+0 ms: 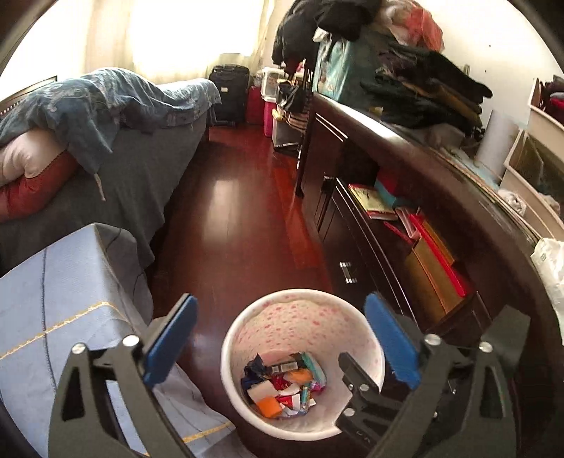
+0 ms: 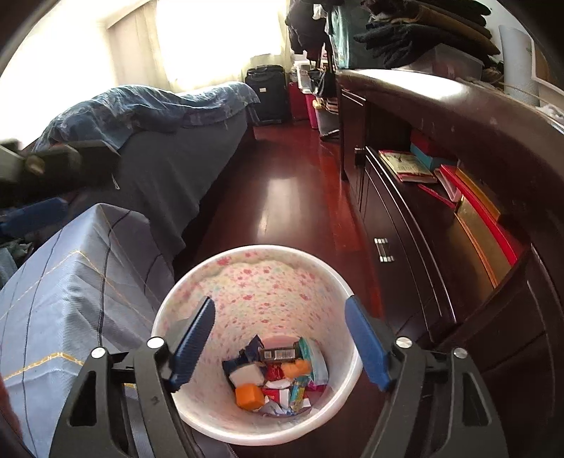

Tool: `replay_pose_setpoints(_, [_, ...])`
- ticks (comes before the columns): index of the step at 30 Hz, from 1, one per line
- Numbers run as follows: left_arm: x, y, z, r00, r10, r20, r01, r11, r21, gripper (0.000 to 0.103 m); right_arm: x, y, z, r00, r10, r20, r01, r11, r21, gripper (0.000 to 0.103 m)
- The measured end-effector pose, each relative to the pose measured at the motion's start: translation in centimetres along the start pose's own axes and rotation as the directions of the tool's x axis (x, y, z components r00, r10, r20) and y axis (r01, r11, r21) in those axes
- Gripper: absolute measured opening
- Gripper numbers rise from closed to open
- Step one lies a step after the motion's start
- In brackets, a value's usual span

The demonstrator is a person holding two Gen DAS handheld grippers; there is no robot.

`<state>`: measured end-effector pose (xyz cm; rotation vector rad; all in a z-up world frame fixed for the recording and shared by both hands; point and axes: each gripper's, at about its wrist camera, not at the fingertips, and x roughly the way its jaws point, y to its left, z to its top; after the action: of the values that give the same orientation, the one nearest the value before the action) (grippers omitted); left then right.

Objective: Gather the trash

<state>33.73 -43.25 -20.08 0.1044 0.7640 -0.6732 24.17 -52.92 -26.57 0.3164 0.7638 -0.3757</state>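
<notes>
Glossy red wood floor (image 1: 225, 211); bed (image 1: 148, 169) left, dark cabinet (image 1: 405, 197) right, bright curtained window (image 1: 197, 31) far end.

left gripper (image 2: 31, 197) blurred, cut off at frame edge.

Blown-out window (image 1: 197, 35) backlight, floor (image 1: 229, 197) glare (fisheye-bent, dark-cornered edges)

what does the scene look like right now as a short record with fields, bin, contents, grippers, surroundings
bin: white bin with floral lining, upright on the dark red floor
contents: wrappers and scraps heaped at the bottom, including an orange piece
left gripper: jaws open, nothing between them, above the bin
right gripper: jaws open, nothing between them, over the bin mouth
left of bin: blue cloth-covered surface, bed behind
right of bin: dark wooden cabinet
</notes>
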Motion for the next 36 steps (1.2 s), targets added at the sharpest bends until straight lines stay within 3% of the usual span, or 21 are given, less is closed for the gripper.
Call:
replay_pose_setpoints(5, [-2.8, 1.4, -0.6, 0.999, 0.018, 0.033, -0.017, 1.0, -0.025, 0.099, -1.3, 0.5, -0.2, 1.0, -0.011, -0.015, 0.011, 1.0, 0.005, 0.079])
replay_pose_setpoints(9, [-6.4, 3.2, -1.7, 0.993, 0.094, 0.073, -0.091, 0.995, -0.045, 0.099, -4.0, 2.1, -0.6, 1.0, -0.014, 0.005, 0.014, 1.0, -0.015, 0.087])
replay_pose_setpoints(17, [-15.1, 9.6, -5.6, 0.954, 0.282, 0.105, -0.264, 0.951, -0.159, 0.099, -9.7, 8.8, -2.2, 0.995, 0.083, 0.054, -0.075, 0.988, -0.135, 0.098])
replay_pose_setpoints(22, [-20.5, 13.3, -8.3, 0.906, 0.407, 0.118, -0.375, 0.9, -0.22, 0.099, -12.5, 14.3, -3.7, 0.981, 0.188, 0.052, -0.172, 0.96, -0.22, 0.099])
replay_pose_setpoints(30, [-29.7, 18.6, -12.5, 0.841, 0.523, 0.136, -0.451, 0.819, -0.355, 0.099, -16.5, 21.6, -6.9, 0.941, 0.339, -0.003, -0.325, 0.899, -0.292, 0.099])
replay_pose_setpoints(33, [-34.1, 19.7, -13.8, 0.793, 0.586, 0.164, -0.492, 0.776, -0.395, 0.099, -18.4, 23.4, -8.2, 0.927, 0.375, -0.012, -0.36, 0.879, -0.314, 0.099])
replay_pose_setpoints(36, [-37.5, 19.8, -14.6, 0.757, 0.623, 0.195, -0.514, 0.753, -0.411, 0.099, -20.6, 25.1, -9.0, 0.917, 0.399, 0.003, -0.373, 0.86, -0.348, 0.099])
